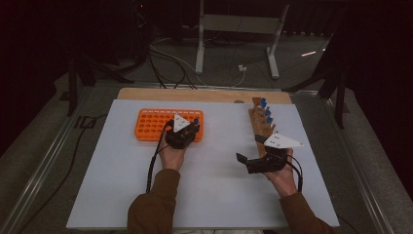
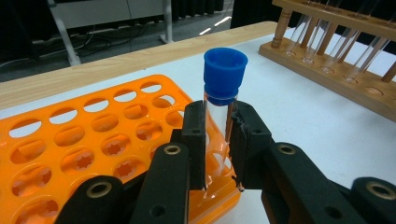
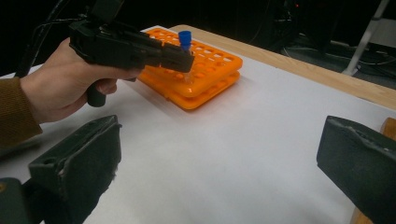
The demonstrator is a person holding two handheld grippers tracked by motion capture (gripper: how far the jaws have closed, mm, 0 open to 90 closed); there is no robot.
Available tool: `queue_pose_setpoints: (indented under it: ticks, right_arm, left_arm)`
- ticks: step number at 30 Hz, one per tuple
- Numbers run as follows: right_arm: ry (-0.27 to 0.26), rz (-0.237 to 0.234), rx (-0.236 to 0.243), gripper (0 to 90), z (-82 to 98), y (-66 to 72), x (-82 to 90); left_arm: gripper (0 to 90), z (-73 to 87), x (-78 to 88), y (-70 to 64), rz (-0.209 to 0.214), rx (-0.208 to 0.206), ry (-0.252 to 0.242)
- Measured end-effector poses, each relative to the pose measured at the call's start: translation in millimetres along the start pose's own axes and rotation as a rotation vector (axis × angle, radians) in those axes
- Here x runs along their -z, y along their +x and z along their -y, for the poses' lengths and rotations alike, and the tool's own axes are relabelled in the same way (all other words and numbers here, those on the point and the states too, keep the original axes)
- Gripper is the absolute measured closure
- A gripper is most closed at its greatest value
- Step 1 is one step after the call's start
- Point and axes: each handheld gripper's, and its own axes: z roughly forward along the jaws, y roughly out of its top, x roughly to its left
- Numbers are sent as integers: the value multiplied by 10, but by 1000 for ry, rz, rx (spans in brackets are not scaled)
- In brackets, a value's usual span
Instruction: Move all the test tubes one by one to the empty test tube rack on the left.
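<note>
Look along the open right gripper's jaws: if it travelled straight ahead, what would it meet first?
Probably the orange rack, after bare white table; the right gripper points roughly that way, but depth is unclear.

I can read no text, label, brand, number or sign anywhere here: none on the orange rack (image 2: 93, 140), none on the blue cap (image 2: 225, 74) of the tube I hold, none on the wooden rack (image 2: 336, 79) far right
</note>
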Motion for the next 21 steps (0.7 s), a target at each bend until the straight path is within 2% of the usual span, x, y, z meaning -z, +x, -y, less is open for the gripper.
queue_pose_setpoints:
  ticks: [3, 4, 8, 10, 11, 13, 14, 16, 21]
  right_arm:
    - [-1, 2, -5, 0, 0, -9, -3]
    - [0, 2, -4, 0, 0, -11, -5]
    - [1, 4, -8, 0, 1, -15, -13]
    - [0, 4, -9, 0, -1, -20, -14]
    - [1, 6, -10, 0, -2, -25, -14]
    - [2, 10, -14, 0, -7, -42, -16]
    - [2, 12, -16, 0, -9, -52, -17]
    - [4, 20, -19, 0, -19, -70, -16]
    - [0, 46, -25, 0, -53, -129, 16]
  left_arm:
    - [757, 0, 22, 23, 20, 36, 7]
    - [710, -1, 31, 24, 19, 41, 7]
    - [612, -26, 101, 29, 45, 53, 12]
    - [557, -45, 166, 32, 38, 57, 6]
    - [533, -53, 204, 34, 48, 64, 2]
    - [496, -67, 285, 28, 50, 51, -4]
    - [490, -73, 329, 28, 46, 56, -11]
    - [401, -78, 420, 36, 21, 60, -16]
    - [264, -50, 677, 117, -12, 87, -11]
